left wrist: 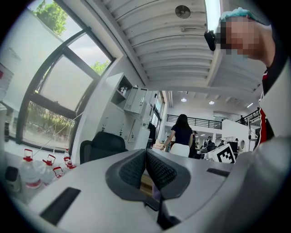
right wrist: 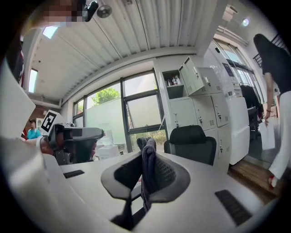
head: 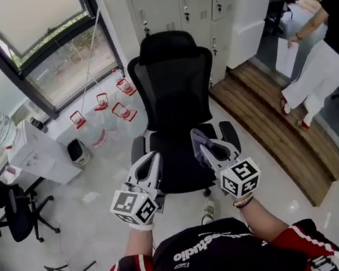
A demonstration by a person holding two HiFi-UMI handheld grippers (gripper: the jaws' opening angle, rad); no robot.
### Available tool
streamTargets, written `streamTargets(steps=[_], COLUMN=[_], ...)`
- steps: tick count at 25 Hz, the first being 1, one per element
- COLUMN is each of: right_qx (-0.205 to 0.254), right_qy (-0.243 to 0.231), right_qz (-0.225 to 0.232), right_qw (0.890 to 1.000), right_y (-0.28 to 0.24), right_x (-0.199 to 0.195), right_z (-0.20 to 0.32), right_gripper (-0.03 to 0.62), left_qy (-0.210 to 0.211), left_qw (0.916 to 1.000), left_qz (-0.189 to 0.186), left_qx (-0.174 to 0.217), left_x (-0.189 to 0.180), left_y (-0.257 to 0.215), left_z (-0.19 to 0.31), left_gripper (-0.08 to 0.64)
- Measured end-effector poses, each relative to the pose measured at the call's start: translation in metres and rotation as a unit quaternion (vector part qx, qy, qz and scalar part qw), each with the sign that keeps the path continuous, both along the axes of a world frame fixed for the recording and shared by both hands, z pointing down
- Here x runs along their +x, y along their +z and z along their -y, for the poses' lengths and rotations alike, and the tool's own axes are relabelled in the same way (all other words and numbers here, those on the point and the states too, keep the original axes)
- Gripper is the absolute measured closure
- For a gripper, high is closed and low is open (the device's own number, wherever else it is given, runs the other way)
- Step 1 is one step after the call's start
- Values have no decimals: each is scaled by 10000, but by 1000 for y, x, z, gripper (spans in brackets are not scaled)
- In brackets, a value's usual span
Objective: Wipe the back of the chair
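The left gripper has its jaws pressed together on nothing, probably kept spare to steady the seat. Straight ahead, well apart from both tools, the black mesh chair faces the person, its backrest not yet reached. The right gripper is clamped on a dark cloth, which stands upright between the jaws, ready as the wiping edge

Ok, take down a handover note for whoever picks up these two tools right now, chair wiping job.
Left tool: jaws together, nothing seen between them.
Right tool: shut on a dark cloth.
Black chair: straight ahead, seat toward you; both tools are held in front of it, short of the backrest.
Done: cloth is in the tool.
Left: bring the cloth to the backrest and wipe it; no contact yet.
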State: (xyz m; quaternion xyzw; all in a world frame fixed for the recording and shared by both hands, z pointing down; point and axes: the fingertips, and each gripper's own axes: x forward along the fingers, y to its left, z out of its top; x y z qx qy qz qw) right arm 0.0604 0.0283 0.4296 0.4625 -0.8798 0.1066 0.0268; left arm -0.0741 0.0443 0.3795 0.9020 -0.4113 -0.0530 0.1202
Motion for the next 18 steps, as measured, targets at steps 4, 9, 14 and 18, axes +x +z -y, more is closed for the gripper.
streamTargets(steps=[4,9,14,18], right_qx=[35,87,256,446], right_qy=[108,248,424,523], right_qz=[-11,-52,-111,-177], right_qw=[9999,9996,9987,9975], right_y=[-2,-6,-24,-44], right_x=[-32,-52,-46,-31], right_z=[-60,-127,-175,-198], right_gripper=[531,531,531,531], left_qy=[21,257,532,679], left_qw=[10000,9995,9980,9967], left_qz=[-6,-161,-348,-433], left_qx=[25,-3,10,32], left_x=[-42,-61,-50,-33], left_y=[1,9,5,-2], left_z=[-51,-103,-138,-158], left_gripper=[535,535,535,535])
